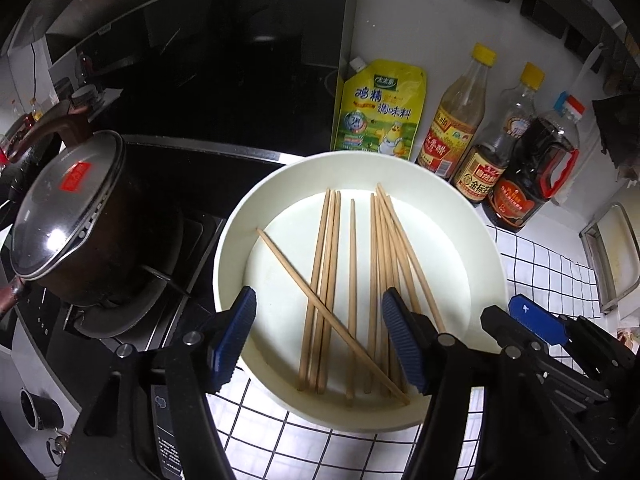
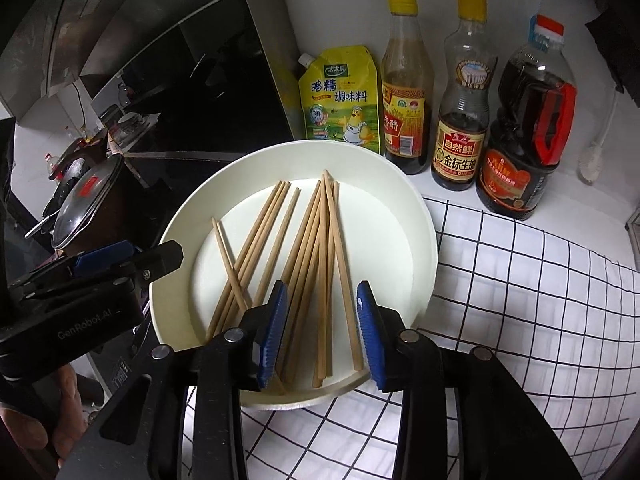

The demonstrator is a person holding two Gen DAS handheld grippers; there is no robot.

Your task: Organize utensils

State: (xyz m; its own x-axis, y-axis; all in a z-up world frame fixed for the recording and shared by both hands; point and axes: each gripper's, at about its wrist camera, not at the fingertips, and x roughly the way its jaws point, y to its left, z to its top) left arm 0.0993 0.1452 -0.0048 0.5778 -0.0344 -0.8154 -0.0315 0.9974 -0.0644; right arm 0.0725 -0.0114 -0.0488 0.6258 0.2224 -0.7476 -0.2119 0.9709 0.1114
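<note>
While both claws hover above it, a white bowl [image 1: 460,184] sits on a desk [image 2: 520,300] covered in a black-grid white cloth, and wooden chopsticks [image 1: 352,280] lie loose inside — one crossing the rest. The left claw [image 1: 320,340] is spread wide, gripping nothing. The right claw [image 2: 322,334] is partly spread — also bare. Sauce bottles [image 2: 460,120] stand behind the bowl; a lidded pot [image 1: 68,212] sits left.
</note>
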